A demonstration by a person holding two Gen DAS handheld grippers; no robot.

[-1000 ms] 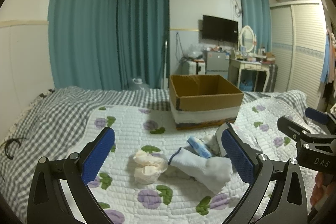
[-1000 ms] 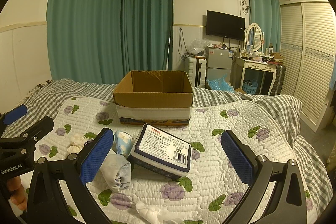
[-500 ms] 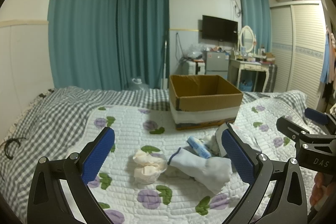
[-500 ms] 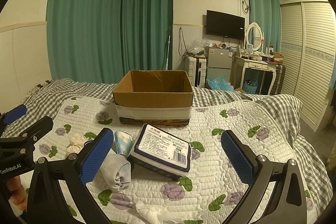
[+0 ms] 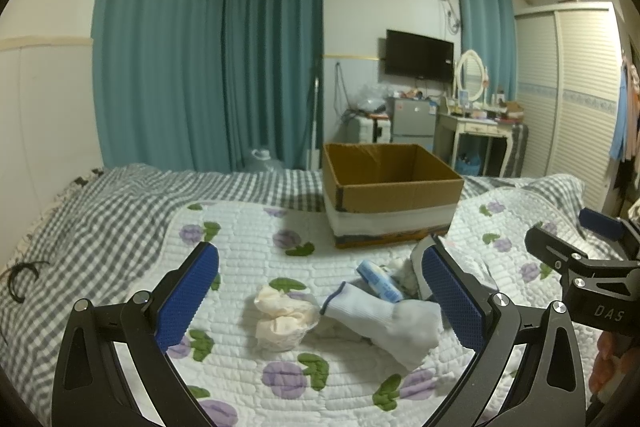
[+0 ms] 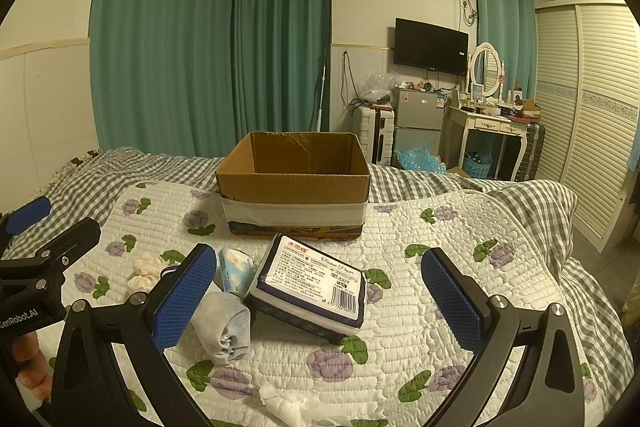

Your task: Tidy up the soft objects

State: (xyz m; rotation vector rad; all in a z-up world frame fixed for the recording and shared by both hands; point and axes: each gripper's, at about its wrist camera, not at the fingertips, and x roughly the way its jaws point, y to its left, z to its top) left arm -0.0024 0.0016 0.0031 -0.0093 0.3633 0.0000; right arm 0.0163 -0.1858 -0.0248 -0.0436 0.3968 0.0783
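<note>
An open cardboard box (image 5: 390, 193) (image 6: 294, 187) stands on the quilted bed. In front of it lie a pale blue sock (image 5: 384, 319) (image 6: 222, 323), a cream balled cloth (image 5: 282, 319) (image 6: 142, 269), a small blue tissue pack (image 5: 378, 281) (image 6: 234, 269) and a large tissue pack (image 6: 312, 283). My left gripper (image 5: 320, 301) is open and empty above the cream cloth and sock. My right gripper (image 6: 320, 301) is open and empty above the large tissue pack.
A crumpled white tissue (image 6: 280, 405) lies near the bed's front edge. A grey checked blanket (image 5: 88, 223) covers the left and far side. A wardrobe (image 6: 592, 115), dressing table (image 6: 488, 123) and small fridge (image 6: 416, 123) stand beyond the bed.
</note>
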